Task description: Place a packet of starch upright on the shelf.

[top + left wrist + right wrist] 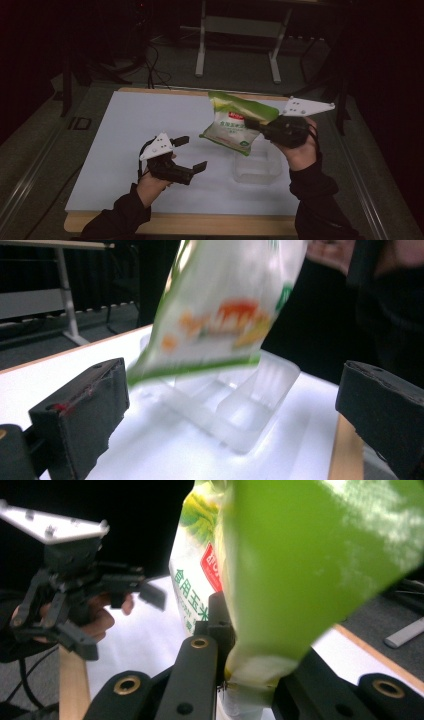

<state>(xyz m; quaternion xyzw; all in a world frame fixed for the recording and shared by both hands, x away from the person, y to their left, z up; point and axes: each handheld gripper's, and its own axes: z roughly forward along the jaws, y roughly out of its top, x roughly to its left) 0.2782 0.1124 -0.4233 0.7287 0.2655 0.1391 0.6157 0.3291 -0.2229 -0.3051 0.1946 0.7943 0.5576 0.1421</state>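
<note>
One bag [236, 122], a green-and-white plastic pouch with a red label and printed characters, hangs in the air above the right half of the white board [125, 130], pinched at its green upper corner between the jaws of the right gripper [254, 123]. Below it sits one clear plastic tray [257, 167], shallow and rectangular with rounded corners, resting on the board just under the bag's lower edge.

Two grippers are in play. The left gripper [192, 153] hovers over the board near its front edge, its two black jaws spread wide with nothing between them, a grey three-cornered plate on top. The right one carries a like plate and is held up by a hand in a dark sleeve.

From the high view the tray looks plain. The left gripper view shows more: a ridge divides the tray [235, 405] into compartments, and the bag [220, 310], blurred, hangs in front of it with orange and green print on its face. The right gripper view shows the glossy, crinkled green film of the bag [300, 565] pressed between the jaws close up, and, farther off, the left gripper [120, 625] with its fingers apart beside the board's wooden edge [72, 685].
</note>
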